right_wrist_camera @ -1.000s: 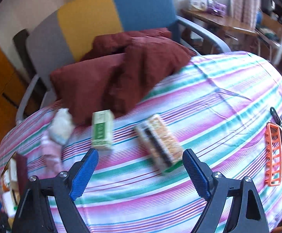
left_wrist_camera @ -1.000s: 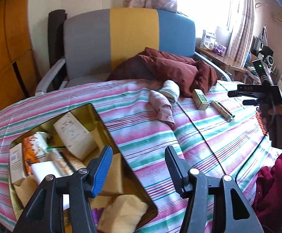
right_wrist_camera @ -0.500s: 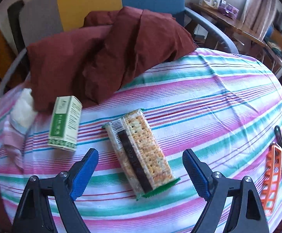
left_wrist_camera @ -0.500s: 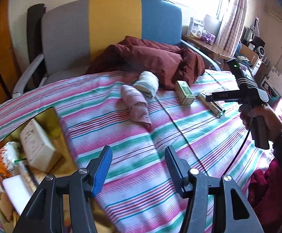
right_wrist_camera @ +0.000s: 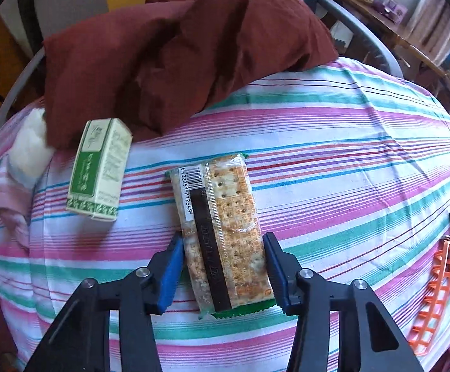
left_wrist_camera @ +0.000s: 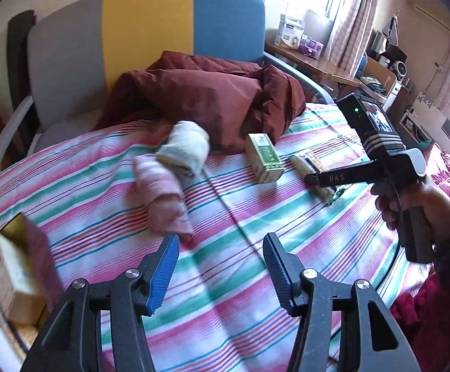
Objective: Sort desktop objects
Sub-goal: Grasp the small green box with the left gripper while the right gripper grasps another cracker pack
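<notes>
The right gripper (right_wrist_camera: 223,274) has just been closing, and its blue pads now flank the near half of the cracker packet (right_wrist_camera: 220,235), pressed against both long sides; a second ago they stood wide above it. The packet lies flat on the striped cloth (right_wrist_camera: 333,155), about midway across it and a little back from the near edge, label and barcode up. Just to its left lies the green-and-white box (right_wrist_camera: 100,173), tilted, its far end near the maroon cushion (right_wrist_camera: 178,46) that overhangs the far edge. An orange plastic rack (right_wrist_camera: 432,294) lies at the right edge. The left gripper (left_wrist_camera: 221,268) hovers half spread and empty over bare cloth, with the pink rolled cloth (left_wrist_camera: 166,195) just beyond its left pad and a white roll (left_wrist_camera: 186,148) behind that; compared with a second ago its view has swung right, leaving the gold tray (left_wrist_camera: 14,226) of sorted boxes at the left edge. The grip appears made, so lifting the packet toward the tray is judged the next step.
</notes>
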Demonstrator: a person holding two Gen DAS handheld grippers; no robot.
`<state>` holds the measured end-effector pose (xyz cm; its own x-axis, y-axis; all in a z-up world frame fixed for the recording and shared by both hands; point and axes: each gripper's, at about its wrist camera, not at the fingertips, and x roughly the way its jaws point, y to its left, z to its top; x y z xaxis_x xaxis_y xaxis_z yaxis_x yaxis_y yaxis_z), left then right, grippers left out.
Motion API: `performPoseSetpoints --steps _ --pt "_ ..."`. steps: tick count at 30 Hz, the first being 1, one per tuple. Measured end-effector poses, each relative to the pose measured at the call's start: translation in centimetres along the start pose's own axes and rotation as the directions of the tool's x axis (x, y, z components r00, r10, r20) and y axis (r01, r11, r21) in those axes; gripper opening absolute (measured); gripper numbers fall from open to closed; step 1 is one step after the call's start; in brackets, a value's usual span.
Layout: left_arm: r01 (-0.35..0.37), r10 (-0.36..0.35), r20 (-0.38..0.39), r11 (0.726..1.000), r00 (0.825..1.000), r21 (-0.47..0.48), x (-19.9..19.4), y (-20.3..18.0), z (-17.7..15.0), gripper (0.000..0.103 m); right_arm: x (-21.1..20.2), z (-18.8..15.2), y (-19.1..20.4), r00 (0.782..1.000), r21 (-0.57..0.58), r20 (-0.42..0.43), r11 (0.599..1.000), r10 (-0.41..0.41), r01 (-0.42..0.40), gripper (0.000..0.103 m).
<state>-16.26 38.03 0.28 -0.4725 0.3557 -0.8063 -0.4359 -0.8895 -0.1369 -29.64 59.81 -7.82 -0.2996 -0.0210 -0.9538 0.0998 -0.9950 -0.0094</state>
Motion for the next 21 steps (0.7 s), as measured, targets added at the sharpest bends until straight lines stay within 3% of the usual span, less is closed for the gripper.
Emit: performPoseSetpoints --steps 13,21 --pt "0.068 -0.067 -0.074 0.998 0.995 0.003 7.9 -2.9 6.5 0.057 -1.8 0.5 -1.4 0.999 0.077 0.043 0.997 -0.009 0.005 0.050" --pt "0.042 -0.037 -0.118 0.999 0.992 0.035 12.6 -4.6 8.8 0.057 -3.1 0.7 -1.4 0.997 0.104 0.072 0.995 0.001 -0.009 0.050"
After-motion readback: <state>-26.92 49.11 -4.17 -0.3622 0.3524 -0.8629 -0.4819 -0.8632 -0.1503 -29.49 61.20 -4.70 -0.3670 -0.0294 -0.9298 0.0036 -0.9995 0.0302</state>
